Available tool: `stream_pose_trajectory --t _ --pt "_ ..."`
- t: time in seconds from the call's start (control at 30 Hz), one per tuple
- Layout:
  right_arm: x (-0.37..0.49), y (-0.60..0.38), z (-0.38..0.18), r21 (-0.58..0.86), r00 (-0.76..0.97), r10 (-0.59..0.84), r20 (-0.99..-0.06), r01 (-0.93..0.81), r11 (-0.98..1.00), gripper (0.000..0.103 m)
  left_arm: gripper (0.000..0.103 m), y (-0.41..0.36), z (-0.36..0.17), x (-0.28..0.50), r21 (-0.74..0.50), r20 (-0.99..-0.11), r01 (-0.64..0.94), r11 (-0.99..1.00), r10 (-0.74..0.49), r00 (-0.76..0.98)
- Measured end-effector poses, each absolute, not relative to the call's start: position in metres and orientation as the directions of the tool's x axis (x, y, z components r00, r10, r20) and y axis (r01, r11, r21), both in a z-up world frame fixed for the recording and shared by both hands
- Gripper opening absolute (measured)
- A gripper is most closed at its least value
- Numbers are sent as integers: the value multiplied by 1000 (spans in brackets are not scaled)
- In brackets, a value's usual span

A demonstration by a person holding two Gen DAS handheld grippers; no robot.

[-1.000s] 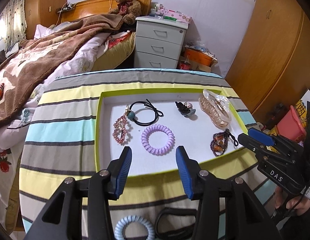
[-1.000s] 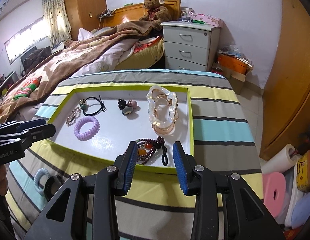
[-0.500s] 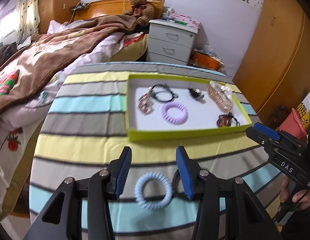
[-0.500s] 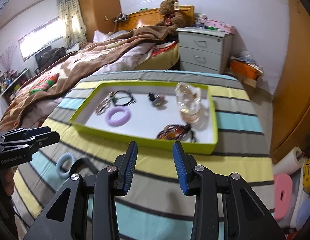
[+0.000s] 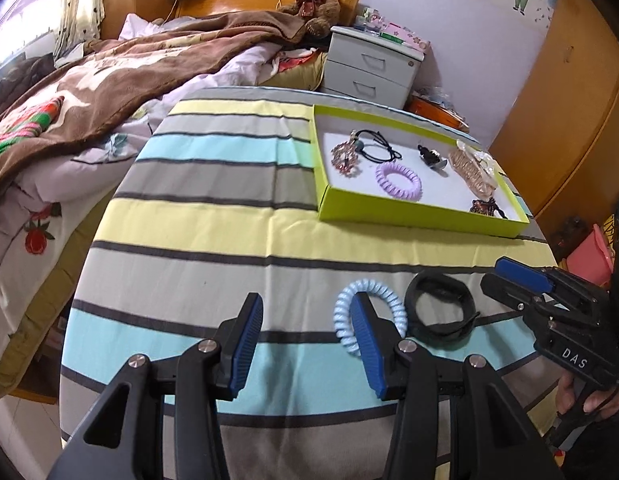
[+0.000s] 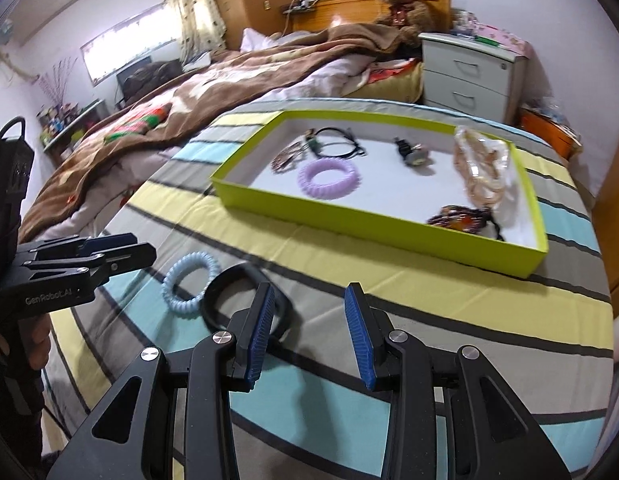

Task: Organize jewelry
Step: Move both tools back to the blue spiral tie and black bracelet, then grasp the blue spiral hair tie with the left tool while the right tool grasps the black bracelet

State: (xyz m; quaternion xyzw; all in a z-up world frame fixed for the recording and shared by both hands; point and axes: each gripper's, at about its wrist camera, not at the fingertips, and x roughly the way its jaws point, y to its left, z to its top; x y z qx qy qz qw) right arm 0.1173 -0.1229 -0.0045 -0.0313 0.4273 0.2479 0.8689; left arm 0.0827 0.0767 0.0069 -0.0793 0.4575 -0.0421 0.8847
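From the left wrist camera, the left gripper hangs over the striped cloth with its jaws apart and nothing between them; the pale blue spiral hair tie lies partly behind its right finger, touching the black band beside it. The green tray sits farther back, holding a purple spiral tie and other pieces. The right gripper enters at the right edge. From the right wrist camera, the right gripper is likewise parted and empty above the cloth, the black band just beyond its left finger, the blue tie next to it, and the tray beyond.
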Motion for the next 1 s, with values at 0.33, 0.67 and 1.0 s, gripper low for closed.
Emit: stream_pose_trajectory --t 0.33,0.67,1.0 --pt "124 -95 -19 96 455 366 -812 -514 852 38 48 87 0 76 -217 -802 -10 976 -172 572" --pt "128 -88 -21 71 446 343 -826 -523 850 33 48 88 -5 79 -229 -810 -8 973 -186 556" --pt "121 -101 -21 85 467 347 -813 -496 864 21 48 83 -9 83 -216 -824 -10 976 -176 538"
